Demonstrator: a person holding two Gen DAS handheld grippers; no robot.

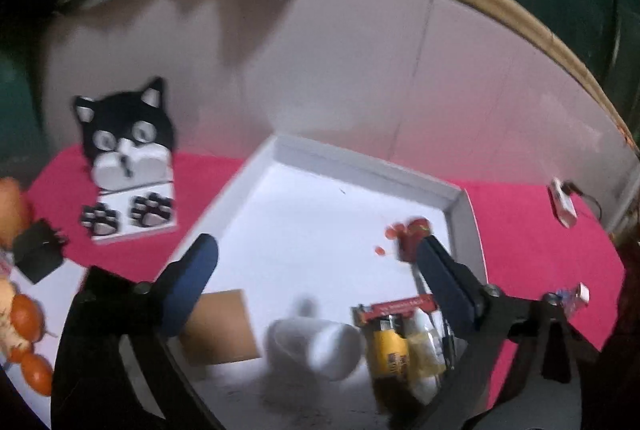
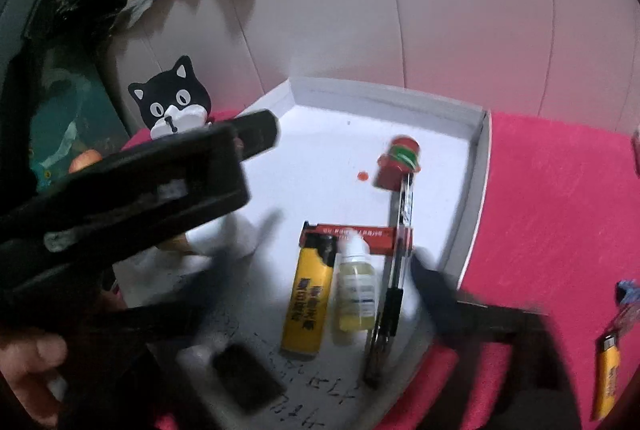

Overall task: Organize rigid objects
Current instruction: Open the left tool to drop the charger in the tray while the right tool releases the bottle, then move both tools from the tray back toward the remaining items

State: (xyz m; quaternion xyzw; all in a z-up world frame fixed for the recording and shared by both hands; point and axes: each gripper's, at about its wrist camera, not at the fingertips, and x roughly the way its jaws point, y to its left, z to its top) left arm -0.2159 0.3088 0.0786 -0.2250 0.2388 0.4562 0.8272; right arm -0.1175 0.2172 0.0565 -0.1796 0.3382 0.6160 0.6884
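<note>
The left claw point(image 1: 316, 254) is hanging wide and empty over the shallow white cardboard tray point(image 1: 372, 166); the white plastic cup point(image 1: 320, 346), lying inside, looks light and slippery, best pinched at its rim. The right claw's point(image 2: 312, 290) spread is too blurred to tell.

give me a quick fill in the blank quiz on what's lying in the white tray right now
1. The yellow rectangular lighter lies inside the shallow white cardboard tray, directly left of the small clear ____ of yellowish liquid.
2. The tray sits on a ____ cloth.
3. The black-and-white ____-shaped cardboard stand rests outside the tray.
4. The left gripper hangs over the tray with its jaws ____.

Missing: bottle; pink; cat; open
</note>
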